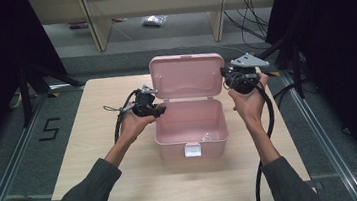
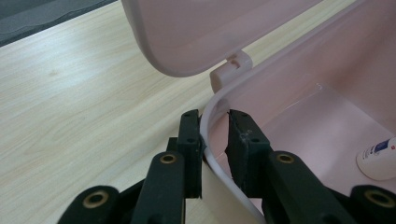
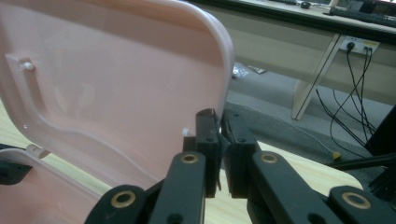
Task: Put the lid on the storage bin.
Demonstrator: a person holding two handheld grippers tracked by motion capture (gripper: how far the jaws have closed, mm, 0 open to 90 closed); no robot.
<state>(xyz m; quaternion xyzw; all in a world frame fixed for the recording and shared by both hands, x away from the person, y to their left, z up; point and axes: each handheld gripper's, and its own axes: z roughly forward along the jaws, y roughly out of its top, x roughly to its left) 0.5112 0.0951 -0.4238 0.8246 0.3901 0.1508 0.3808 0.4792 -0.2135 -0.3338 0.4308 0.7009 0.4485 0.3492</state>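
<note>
A pale wooden table [image 1: 125, 186] with a fine straight grain carries a pink plastic box [image 1: 191, 129], smooth and slightly glossy, with rounded corners and a white latch [image 1: 193, 150] on its near wall. It sits at the middle of the table, its lid [image 1: 187, 75] swung up and standing nearly upright on the far edge.

At the left, the left gripper [image 1: 159, 110] meets the box's left wall. Its matte black jaws, studded with brass-coloured rivets, straddle the thin rolled rim [image 2: 211, 112], one jaw outside and one inside. The outer pad lies against the plastic; the inner one seems to leave a sliver of gap, though the angle makes that hard to judge, so this reads as a grip on the rim.

At the right, the right gripper [image 1: 224, 73], with a grey three-cornered plate on top, is at the lid's right edge. Its jaws are drawn nearly together and pinch the edge of the lid [image 3: 223, 70] between them.

The left gripper view reveals a small pink hinge knuckle [image 2: 231, 70] and, on the box floor, a small white tube-like thing with blue print [image 2: 379, 157], which in the high view is only a faint pale speck. The right gripper view shows the lid's moulded inner ridge and a little peg [image 3: 26, 66], plus cables [image 3: 350, 107] hanging by a desk behind.
</note>
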